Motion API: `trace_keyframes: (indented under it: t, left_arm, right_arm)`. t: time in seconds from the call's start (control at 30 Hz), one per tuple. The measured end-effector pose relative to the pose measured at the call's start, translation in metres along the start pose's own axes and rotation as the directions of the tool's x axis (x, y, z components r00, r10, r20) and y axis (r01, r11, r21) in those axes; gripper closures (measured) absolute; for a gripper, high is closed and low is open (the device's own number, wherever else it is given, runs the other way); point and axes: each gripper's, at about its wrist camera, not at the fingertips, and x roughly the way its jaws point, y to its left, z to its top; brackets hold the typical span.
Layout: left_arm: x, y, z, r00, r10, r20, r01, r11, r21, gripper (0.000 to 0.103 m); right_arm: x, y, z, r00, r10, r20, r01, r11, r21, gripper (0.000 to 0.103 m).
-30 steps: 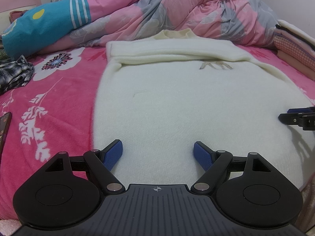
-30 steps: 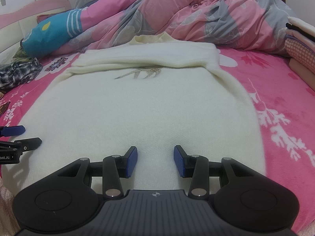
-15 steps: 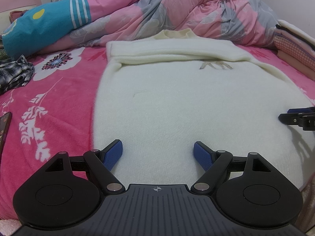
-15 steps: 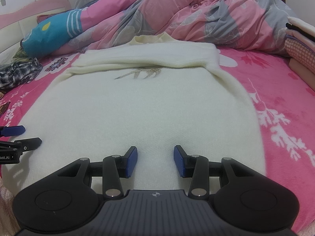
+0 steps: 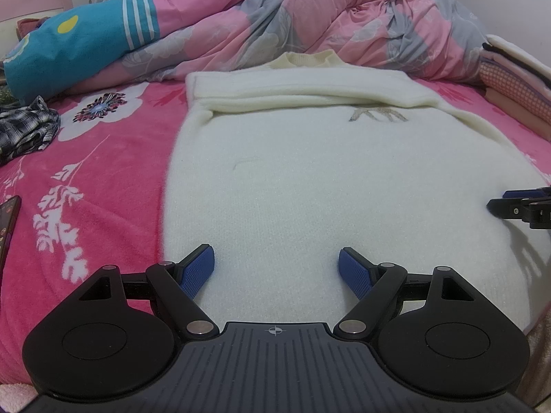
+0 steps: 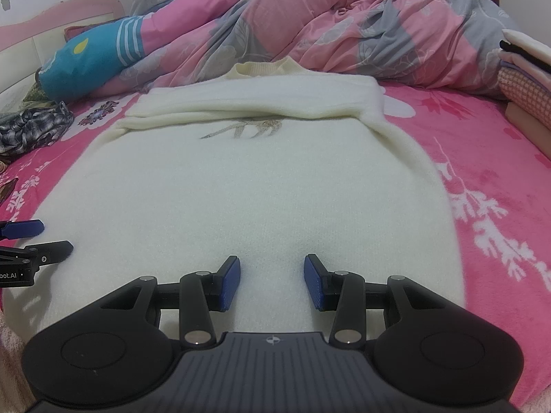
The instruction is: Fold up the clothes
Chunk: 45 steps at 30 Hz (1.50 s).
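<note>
With sleeves already tucked across the chest, looking partway done. Cream sweater lying flat on the pink floral bed, collar at the far end against the bunched pink-grey duvet, hem at the near edge. Both sleeves lying folded over in a band across the far part of the body, just above the embroidered motif.

Left gripper hovering over the near-left part of the hem, jaws spread wide, nothing between the pads. Right gripper sitting over the near-right part of the hem, jaws about half apart, also empty. Can't tell whether the pads are touching the knit.

Remaining, judging by the layout: pinching the hem at both points, carrying it far toward the collar to halve the body, possibly a second fold after that. Body lying wide and unfolded for now.

Also pending, probably: crumpled plaid garment sitting far-left, unfolded. Stack of folded items sitting far-right, looking finished. Phone edge showing at the near-left.
</note>
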Motion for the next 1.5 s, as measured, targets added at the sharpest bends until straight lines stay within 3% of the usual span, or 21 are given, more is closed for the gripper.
trace_keyframes:
  t: [0.37,0.63,0.83,1.2,1.33,1.47,1.5]
  left_arm:
    - [-0.001,0.001,0.001,1.0,-0.001,-0.001,0.001,1.0,-0.003,0.022]
    - [-0.01,-0.002,0.013,1.0,-0.01,0.014,0.01,1.0,-0.015,0.01]
    - [-0.006,-0.013,0.022,0.999,-0.028,0.022,0.028,1.0,0.006,0.007]
    - [0.013,-0.019,0.015,0.997,-0.05,-0.058,0.05,0.999,0.002,0.002]
    - [0.013,-0.018,0.014,0.996,-0.057,-0.062,0.058,0.998,0.002,0.001]
    - [0.013,-0.017,0.015,0.996,-0.062,-0.069,0.062,0.998,0.006,0.001]
    - [0.013,-0.017,0.015,0.995,-0.065,-0.073,0.066,0.998,0.005,0.001]
  right_arm:
    - [0.0,0.0,-0.001,1.0,0.0,0.001,0.0,1.0,0.0,0.06]
    - [0.0,-0.001,-0.001,1.0,0.004,0.002,-0.004,1.0,0.001,0.059]
    - [0.0,-0.001,-0.001,1.0,0.006,0.002,-0.006,1.0,0.001,0.059]
    - [-0.003,0.0,0.003,1.0,0.011,-0.004,-0.011,1.0,-0.001,0.058]
    - [-0.022,-0.014,0.004,0.999,-0.001,0.043,-0.001,0.999,0.041,0.046]
    - [-0.032,-0.056,-0.006,0.998,-0.052,0.02,0.048,0.984,0.171,0.047]
    - [-0.037,-0.072,-0.011,0.999,-0.028,0.026,0.021,0.973,0.229,0.051]
